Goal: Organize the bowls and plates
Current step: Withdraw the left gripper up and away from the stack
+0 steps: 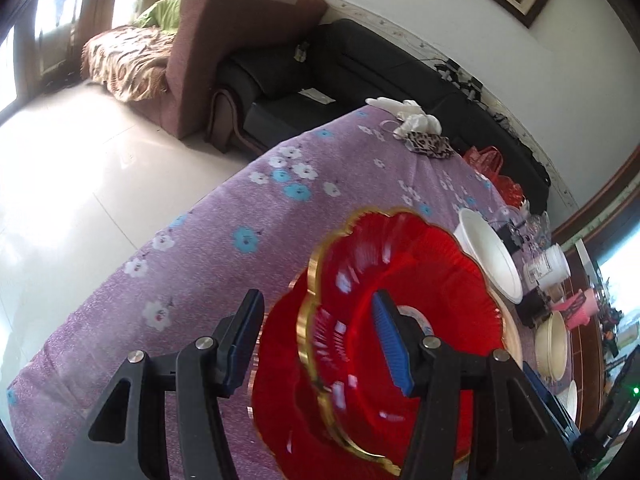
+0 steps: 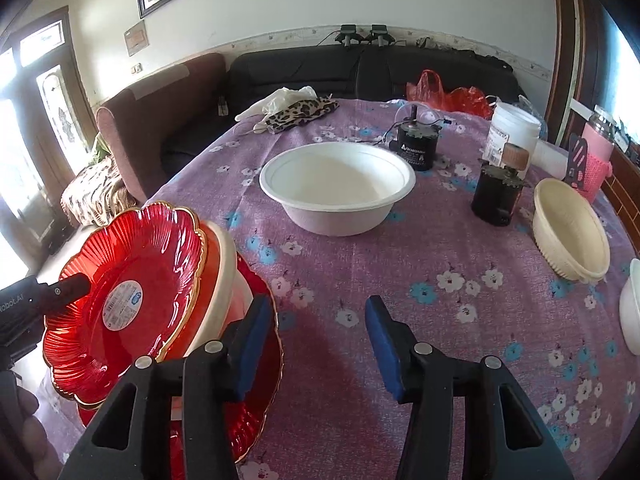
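A red fluted plate (image 1: 404, 264) with a gold rim stands tilted, leaning on a cream bowl (image 2: 222, 276) that sits on a second red plate (image 2: 256, 412). The tilted plate's rim lies between the jaws of my left gripper (image 1: 320, 340). One blue pad is inside the plate, and the other pad stands clear of the rim with a gap showing. The plate looks blurred in the left wrist view. In the right wrist view the tilted plate (image 2: 132, 292) faces the camera. My right gripper (image 2: 316, 344) is open over the purple cloth (image 2: 352, 280), beside the stack, holding nothing.
A large white bowl (image 2: 336, 184) sits mid-table, a ribbed cream bowl (image 2: 572, 236) to the right, another white bowl (image 2: 632, 308) at the right edge. Two black motors (image 2: 496, 196), a white jar (image 2: 512, 132), a leopard cloth (image 2: 300, 112) and red bags (image 2: 448, 92) lie further back. Sofas stand behind.
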The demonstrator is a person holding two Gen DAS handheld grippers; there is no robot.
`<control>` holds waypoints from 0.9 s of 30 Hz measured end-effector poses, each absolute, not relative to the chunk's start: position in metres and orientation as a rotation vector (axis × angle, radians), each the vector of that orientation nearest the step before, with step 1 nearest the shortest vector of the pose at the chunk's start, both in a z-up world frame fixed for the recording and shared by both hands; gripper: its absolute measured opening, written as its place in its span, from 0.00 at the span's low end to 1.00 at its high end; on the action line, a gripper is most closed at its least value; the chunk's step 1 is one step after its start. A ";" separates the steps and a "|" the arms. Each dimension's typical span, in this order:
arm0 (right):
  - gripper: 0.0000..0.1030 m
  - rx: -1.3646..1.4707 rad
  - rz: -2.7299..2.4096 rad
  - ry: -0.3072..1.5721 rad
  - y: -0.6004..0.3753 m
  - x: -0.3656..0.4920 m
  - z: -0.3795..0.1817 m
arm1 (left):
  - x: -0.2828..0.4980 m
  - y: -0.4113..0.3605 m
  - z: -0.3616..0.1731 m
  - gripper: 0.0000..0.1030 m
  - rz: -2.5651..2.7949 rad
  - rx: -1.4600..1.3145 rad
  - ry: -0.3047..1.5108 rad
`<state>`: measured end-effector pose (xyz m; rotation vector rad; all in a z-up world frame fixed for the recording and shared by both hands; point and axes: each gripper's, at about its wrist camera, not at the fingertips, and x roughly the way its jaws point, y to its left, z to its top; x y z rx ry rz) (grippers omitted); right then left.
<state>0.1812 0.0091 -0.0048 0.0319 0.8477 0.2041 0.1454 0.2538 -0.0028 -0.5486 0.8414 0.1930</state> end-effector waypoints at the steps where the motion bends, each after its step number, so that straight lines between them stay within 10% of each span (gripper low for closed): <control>1: 0.52 0.049 0.217 0.860 0.010 0.181 -0.006 | 0.146 0.250 -0.001 0.54 0.181 -0.542 0.842; 27: 0.52 0.092 0.235 0.911 -0.005 0.175 -0.022 | 0.121 0.291 0.056 0.59 0.376 -0.433 0.609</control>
